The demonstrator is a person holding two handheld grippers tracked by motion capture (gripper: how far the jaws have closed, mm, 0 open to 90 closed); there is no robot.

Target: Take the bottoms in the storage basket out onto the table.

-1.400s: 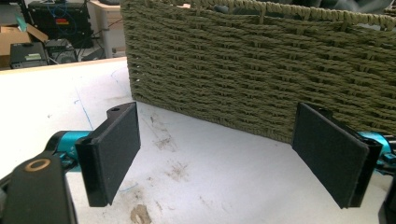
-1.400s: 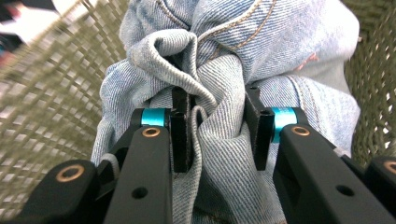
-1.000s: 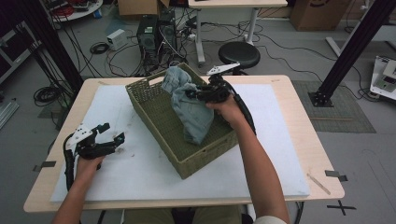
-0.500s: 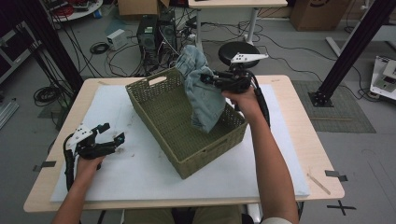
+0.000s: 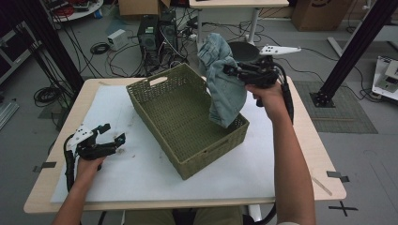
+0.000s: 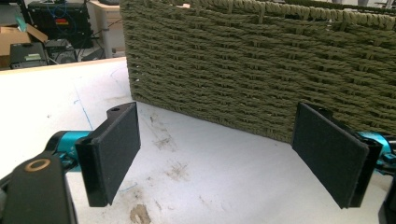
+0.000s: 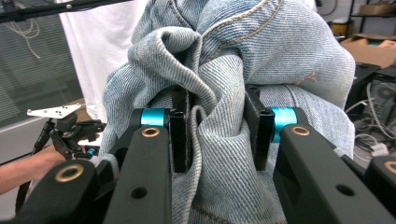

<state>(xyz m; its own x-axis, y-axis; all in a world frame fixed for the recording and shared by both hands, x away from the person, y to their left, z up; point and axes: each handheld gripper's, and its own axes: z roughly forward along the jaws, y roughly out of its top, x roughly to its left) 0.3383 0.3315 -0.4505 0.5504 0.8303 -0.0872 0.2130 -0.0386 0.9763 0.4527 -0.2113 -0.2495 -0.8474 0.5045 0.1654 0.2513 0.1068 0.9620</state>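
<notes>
High view: the right gripper [image 5: 228, 70] is raised above the far right corner of the basket [image 5: 187, 117], its jaws clamped on a bunched fold of the jeans [image 5: 223, 84]. The jeans hang from the jaws in a loose column; their lower end dangles at the basket's right rim, near the far right corner, and whether it touches the weave cannot be told. The right forearm reaches up from the bottom edge, crossing the table [image 5: 300, 136] to the right of the basket. The basket sits at an angle on the white sheet [image 5: 141, 173] that covers most of the tabletop, one handle slot showing in its far wall.

The left gripper [image 5: 114, 137] rests low on the sheet near the table's left edge, well apart from the jeans and pointing toward the basket's left side. Its jaws stand open with nothing between them.

In the right gripper view the two black pads [image 7: 180, 128] pinch a thick ridge of denim, and the cloth bulges above and around them.

In the left gripper view the wide-set pads [image 6: 114, 151] frame a bare, smudged patch of sheet, with the basket's woven wall just ahead of them and not touching.
</notes>
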